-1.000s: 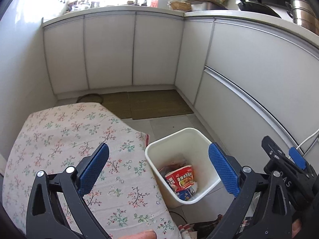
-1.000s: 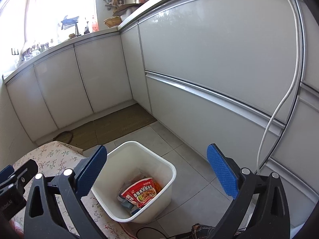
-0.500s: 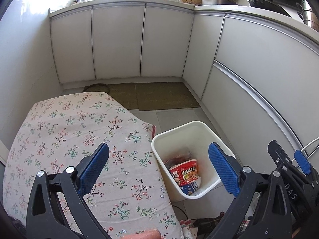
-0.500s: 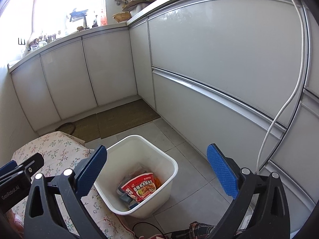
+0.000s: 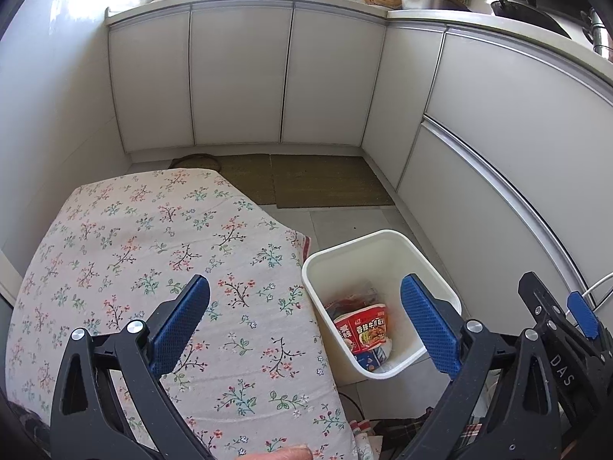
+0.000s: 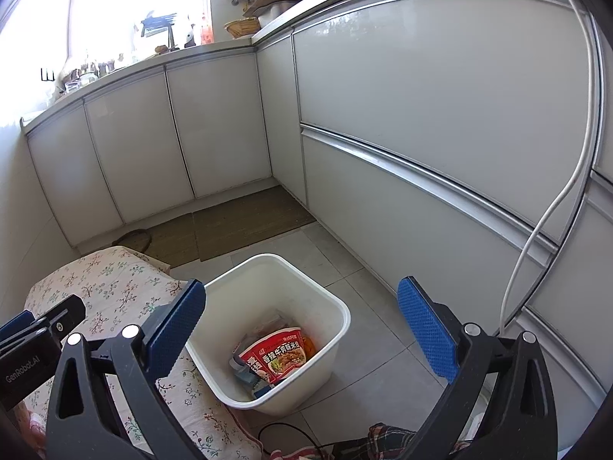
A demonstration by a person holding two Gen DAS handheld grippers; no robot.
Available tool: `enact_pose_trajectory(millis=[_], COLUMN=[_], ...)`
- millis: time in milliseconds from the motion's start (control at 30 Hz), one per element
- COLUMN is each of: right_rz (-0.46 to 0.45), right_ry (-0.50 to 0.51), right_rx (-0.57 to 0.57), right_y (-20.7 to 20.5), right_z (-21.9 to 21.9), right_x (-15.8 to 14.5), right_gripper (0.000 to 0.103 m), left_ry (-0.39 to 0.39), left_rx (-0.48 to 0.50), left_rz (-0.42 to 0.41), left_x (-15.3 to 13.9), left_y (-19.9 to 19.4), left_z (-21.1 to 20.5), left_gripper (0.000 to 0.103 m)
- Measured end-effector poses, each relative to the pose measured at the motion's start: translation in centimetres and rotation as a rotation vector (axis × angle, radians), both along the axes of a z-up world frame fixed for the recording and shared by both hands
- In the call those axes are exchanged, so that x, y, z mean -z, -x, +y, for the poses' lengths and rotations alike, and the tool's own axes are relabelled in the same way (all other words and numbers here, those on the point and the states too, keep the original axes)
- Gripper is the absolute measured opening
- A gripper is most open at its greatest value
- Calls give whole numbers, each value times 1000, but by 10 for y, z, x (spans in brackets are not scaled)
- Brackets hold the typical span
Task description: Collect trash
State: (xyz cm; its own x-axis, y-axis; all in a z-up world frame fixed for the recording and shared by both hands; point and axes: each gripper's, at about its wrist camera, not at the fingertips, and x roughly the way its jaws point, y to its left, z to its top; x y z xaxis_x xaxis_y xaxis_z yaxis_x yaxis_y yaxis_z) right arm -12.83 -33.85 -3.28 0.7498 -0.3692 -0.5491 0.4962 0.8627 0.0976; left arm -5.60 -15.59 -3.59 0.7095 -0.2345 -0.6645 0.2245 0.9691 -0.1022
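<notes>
A: Where is the trash at this point?

B: In the white bin, which stands on the tiled floor just beside the table with the flowered cloth. A red noodle cup lies on its side on top, with a few wrappers under and behind it; what those are exactly is too small to tell.

A: And the tools?

B: The left gripper hangs over the table edge with its blue pads spread wide and nothing between them. The right gripper hovers above the bin, also wide and empty.

A: How would the cup handle, if one had to move it?

B: Judging by its look, it is an empty thin-walled cup, so light and easy to crush. The printed side looks glossy and may slip. The best hold is probably across the rim, where the wall is stiffest, with a gentle squeeze.

A: And the wrappers?

B: Soft and limp, most likely; pinch a loose corner. The bin itself looks like stiff plastic, and a wall near the rim would give a firm hold.

A: Is anything left on the table?

B: No trash shows on the cloth in either view, so the collecting seems near done
</notes>
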Motion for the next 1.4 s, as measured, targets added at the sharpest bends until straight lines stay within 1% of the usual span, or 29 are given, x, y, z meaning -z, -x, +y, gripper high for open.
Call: enact_pose_trajectory(millis=[833, 1400], right_rz=[16, 21], right_ry=[-8, -9], right_rx=[-18, -23], right_y=[-2, -2], right_z=[-2, -3], right_x=[4, 4], right_gripper=[97, 97], left_ry=[1, -2], left_rx=[-10, -12], left_rz=[16, 10], left_x=[2, 3], left_y=[-2, -1], left_z=[3, 2], left_gripper=[96, 96])
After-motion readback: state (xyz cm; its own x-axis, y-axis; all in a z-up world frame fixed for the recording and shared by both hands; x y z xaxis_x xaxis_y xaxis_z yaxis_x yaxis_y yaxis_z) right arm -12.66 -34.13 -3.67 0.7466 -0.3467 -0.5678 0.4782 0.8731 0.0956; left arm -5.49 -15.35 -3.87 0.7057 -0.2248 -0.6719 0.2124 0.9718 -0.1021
